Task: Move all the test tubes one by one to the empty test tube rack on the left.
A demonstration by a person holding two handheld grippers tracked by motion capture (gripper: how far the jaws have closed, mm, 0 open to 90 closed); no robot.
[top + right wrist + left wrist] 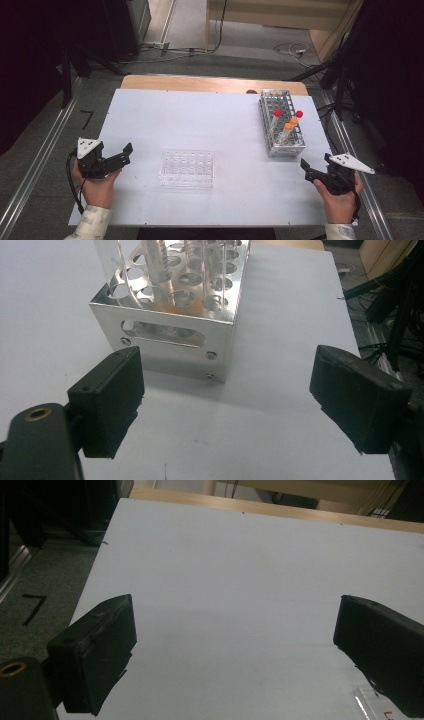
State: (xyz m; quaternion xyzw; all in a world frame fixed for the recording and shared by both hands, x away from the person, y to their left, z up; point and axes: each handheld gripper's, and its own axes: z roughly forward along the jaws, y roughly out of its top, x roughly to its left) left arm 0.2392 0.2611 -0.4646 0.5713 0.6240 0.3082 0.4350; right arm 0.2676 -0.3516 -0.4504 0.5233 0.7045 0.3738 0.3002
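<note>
A metal tube rack (285, 145) stands at the right of the white table (200, 120). It holds tubes with red caps (278, 113) and orange caps (294, 120). A clear plastic rack (187, 169) lies flat in the middle, nearer the front. My left gripper (127, 154) hovers at the table's left edge, open and empty, pointing right toward the clear rack. My right gripper (315, 161) sits at the front right, open and empty, just short of the metal rack (165, 340). In the right gripper view, clear tubes (112, 265) rise from that rack ahead of my open right gripper (227, 357).
In the left gripper view, my left gripper (235, 610) faces bare white table (240, 555), and a corner of the clear rack (372, 705) peeks in at the bottom right. Metal rails run along both sides of the table. Cables lie on the floor beyond the far edge.
</note>
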